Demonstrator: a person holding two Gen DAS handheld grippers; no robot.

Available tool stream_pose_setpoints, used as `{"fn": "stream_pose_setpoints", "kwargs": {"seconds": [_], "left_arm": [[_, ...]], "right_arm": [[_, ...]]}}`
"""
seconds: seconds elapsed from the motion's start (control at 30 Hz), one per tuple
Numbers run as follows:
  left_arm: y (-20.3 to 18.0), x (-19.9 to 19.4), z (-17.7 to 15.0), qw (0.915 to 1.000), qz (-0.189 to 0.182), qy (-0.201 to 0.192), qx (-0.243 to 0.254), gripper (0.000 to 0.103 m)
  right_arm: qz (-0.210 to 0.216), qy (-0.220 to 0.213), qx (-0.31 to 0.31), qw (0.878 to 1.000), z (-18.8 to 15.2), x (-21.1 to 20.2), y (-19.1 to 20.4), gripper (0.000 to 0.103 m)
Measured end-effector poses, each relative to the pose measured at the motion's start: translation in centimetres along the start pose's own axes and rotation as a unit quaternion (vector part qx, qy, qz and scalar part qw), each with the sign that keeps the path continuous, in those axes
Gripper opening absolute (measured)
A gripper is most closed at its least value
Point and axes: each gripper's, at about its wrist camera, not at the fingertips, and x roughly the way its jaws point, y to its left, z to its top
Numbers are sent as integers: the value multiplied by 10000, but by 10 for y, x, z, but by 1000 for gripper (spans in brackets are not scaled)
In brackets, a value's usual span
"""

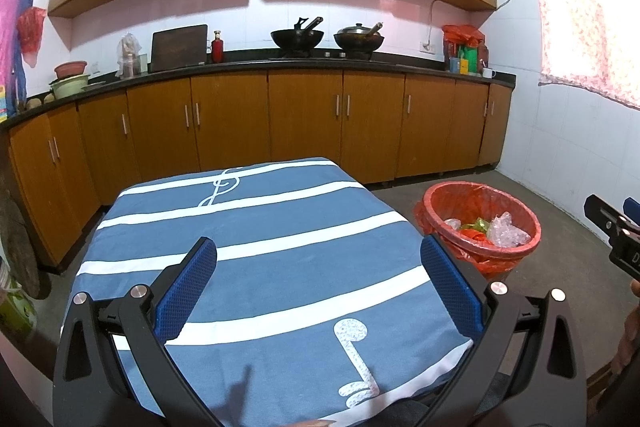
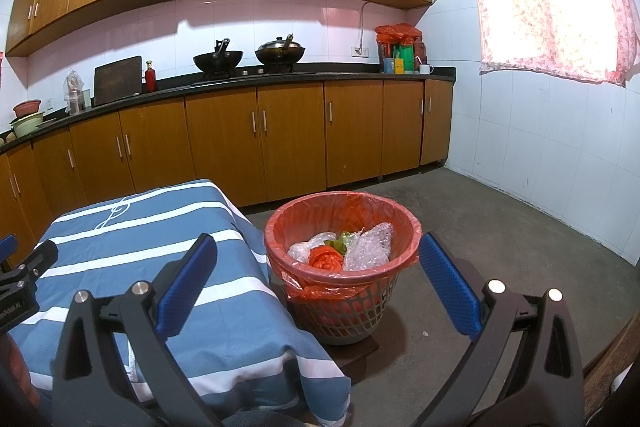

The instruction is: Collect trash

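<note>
Both grippers, left [image 1: 316,283] and right [image 2: 316,279], gape wide and hold nothing; with trash [image 2: 340,247] already binned [image 2: 344,283], scan the tabletop's [image 1: 256,227] edges before withdrawing.

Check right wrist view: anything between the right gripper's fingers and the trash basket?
Nothing. In the right wrist view the right gripper is open and empty, its fingers framing the trash basket directly, beside the blue striped tablecloth.

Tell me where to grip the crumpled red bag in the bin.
Grip the crumpled red bag at its bunched top, coming straight down from above: it lies in the trash basket, walled all round, with bubble wrap against its right side.
</note>
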Motion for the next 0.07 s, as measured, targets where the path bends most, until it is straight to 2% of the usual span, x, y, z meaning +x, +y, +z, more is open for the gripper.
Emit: {"fn": "stream_pose_setpoints", "kwargs": {"seconds": [0.07], "left_arm": [[0, 0, 1, 10000, 1, 5, -4, 101]], "right_arm": [[3, -1, -1, 10000, 0, 0, 0, 99]]}}
